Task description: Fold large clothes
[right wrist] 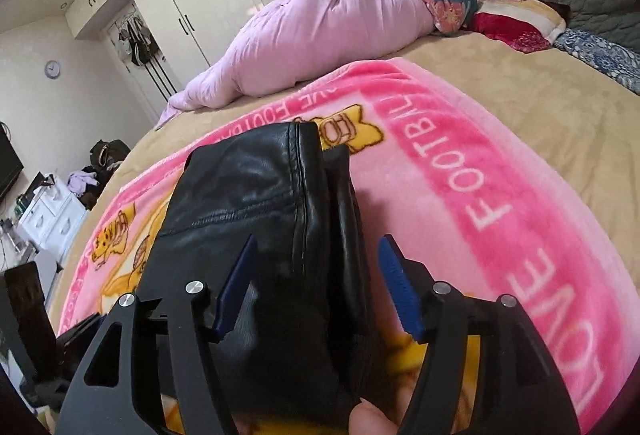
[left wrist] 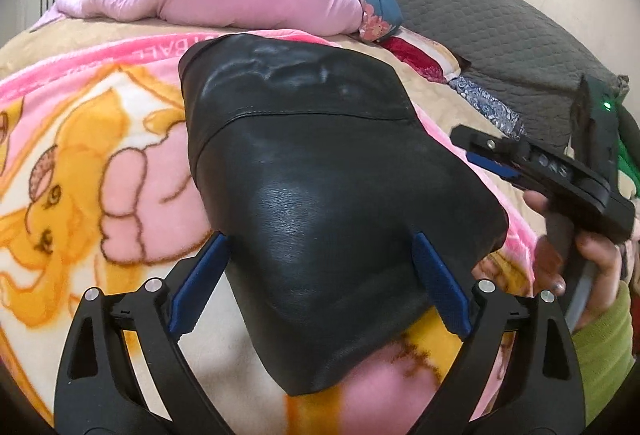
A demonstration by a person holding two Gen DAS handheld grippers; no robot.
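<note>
Both my grippers, left (left wrist: 320, 283) and right (right wrist: 316, 287), hang spread open around the folded leather jacket (left wrist: 320, 171). It sits mid-blanket (left wrist: 100, 155) (probably done, just squaring up).

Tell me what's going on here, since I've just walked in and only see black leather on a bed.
A person is folding a black leather garment on a pink cartoon blanket spread over the bed, with a handheld gripper in each hand. The left gripper and the right gripper are both open, each straddling the folded bundle without clamping it. A pink duvet lies bunched further back.
</note>
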